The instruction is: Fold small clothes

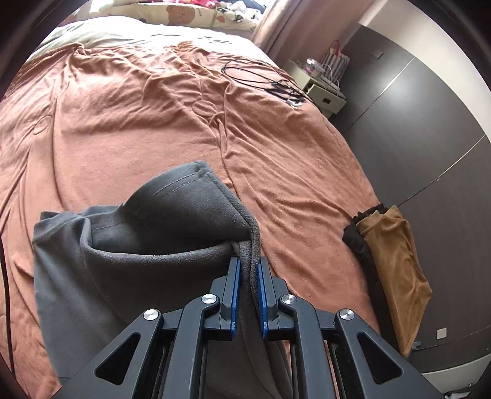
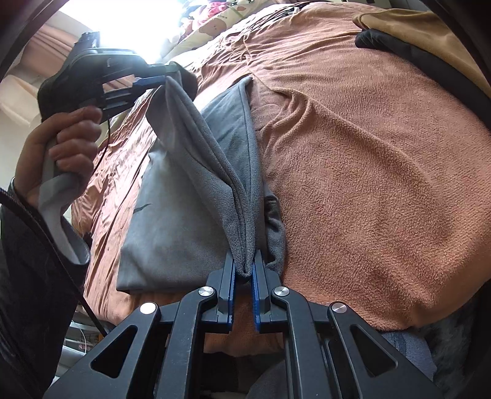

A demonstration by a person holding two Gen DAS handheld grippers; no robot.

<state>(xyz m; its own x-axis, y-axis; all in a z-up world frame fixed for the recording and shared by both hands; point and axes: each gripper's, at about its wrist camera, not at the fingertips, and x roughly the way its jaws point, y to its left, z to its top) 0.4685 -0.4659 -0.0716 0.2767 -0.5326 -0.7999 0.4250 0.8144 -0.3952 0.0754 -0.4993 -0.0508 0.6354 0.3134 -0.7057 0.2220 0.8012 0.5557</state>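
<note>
A grey fleece garment (image 1: 129, 245) lies on the orange bedspread (image 1: 153, 116), partly lifted and doubled over. My left gripper (image 1: 249, 261) is shut on its raised edge, the fabric pinched between the blue pads. In the right wrist view the same grey garment (image 2: 172, 221) stretches from my right gripper (image 2: 244, 261), shut on a bunched corner near the bed's front edge, up to the left gripper (image 2: 159, 80), held by a hand (image 2: 70, 144) at the upper left. The cloth hangs taut between the two grips above its lower layer.
A tan garment over a black one (image 1: 396, 264) lies at the bed's right edge, also seen as the tan garment (image 2: 408, 27). Black cables (image 1: 270, 79) lie far up the bed. A bedside table (image 1: 322, 89) and dark wardrobe doors (image 1: 429, 153) stand on the right. Pillows (image 1: 184, 15) at the head.
</note>
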